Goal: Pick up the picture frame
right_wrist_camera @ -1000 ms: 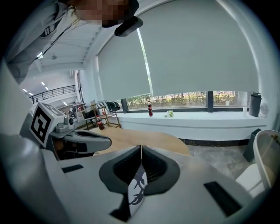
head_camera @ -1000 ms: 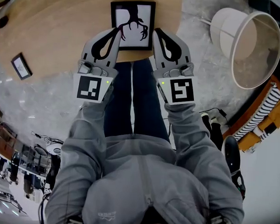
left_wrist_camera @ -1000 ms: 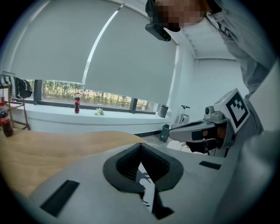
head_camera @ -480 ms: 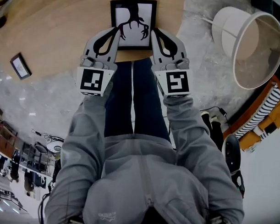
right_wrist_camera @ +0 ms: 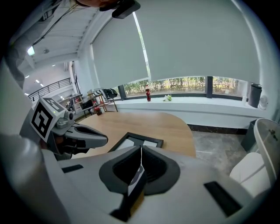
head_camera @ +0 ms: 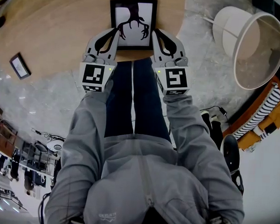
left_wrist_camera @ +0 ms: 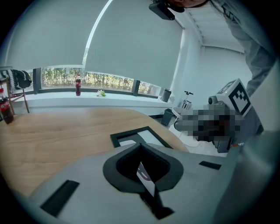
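Observation:
A black picture frame (head_camera: 133, 24) with a dark branching print lies flat on the round wooden table (head_camera: 60, 33), near the edge closest to me. My left gripper (head_camera: 116, 32) is at the frame's left side and my right gripper (head_camera: 156, 33) at its right side, both pointing down and forward. Each is shut with nothing between its jaws. In the left gripper view the frame (left_wrist_camera: 133, 136) shows just past the closed left gripper (left_wrist_camera: 141, 145). The right gripper view shows the frame (right_wrist_camera: 141, 141) beyond the closed right gripper (right_wrist_camera: 141, 149). Whether the tips touch the frame is unclear.
A small dark frame (head_camera: 20, 66) lies on the table's left part. A big white lampshade (head_camera: 250, 44) lies on the floor at the right, beside striped fabric (head_camera: 266, 111). A bottle (left_wrist_camera: 78, 85) stands on the far window sill. My legs are under the table edge.
Both grippers have sunk toward the table and tipped further downward beside the frame. Their jaws stayed shut, and the frame has not moved.

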`<state>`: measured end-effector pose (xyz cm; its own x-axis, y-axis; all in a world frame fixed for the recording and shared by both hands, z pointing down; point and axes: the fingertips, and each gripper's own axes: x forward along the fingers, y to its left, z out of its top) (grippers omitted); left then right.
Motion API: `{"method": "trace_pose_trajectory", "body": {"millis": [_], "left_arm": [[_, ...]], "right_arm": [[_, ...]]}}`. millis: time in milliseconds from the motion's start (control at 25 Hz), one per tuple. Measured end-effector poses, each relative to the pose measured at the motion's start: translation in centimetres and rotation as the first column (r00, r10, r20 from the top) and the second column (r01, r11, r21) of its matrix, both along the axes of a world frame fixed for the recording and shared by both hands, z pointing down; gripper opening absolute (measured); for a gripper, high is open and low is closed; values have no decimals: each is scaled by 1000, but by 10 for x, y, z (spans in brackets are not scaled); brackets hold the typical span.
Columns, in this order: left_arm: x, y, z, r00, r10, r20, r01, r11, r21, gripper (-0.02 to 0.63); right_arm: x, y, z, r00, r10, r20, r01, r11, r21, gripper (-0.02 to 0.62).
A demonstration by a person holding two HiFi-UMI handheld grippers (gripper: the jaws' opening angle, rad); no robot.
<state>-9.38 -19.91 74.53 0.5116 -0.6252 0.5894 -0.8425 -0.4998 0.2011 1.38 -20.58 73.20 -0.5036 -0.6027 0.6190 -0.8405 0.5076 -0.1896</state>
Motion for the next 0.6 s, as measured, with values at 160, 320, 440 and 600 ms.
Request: {"method": "trace_pose_trajectory", "body": {"millis": [160, 320, 440, 600], "left_arm": [[-3, 5, 16, 1000, -12, 11, 12, 999, -37, 18], [-6, 11, 29, 999, -10, 39, 13, 997, -76, 18], [-7, 15, 39, 999, -12, 43, 17, 994, -107, 20], [-7, 16, 46, 998, -29, 52, 37, 988, -152, 152]], "right_arm": [[1, 0, 6, 1000, 8, 1, -8, 1000, -4, 32], [-1, 1, 8, 1000, 12, 19, -12, 1000, -27, 32], [4, 6, 16, 1000, 12, -4, -12, 1000, -26, 32], [6, 12, 16, 1000, 18, -5, -18, 999, -30, 32]]}}
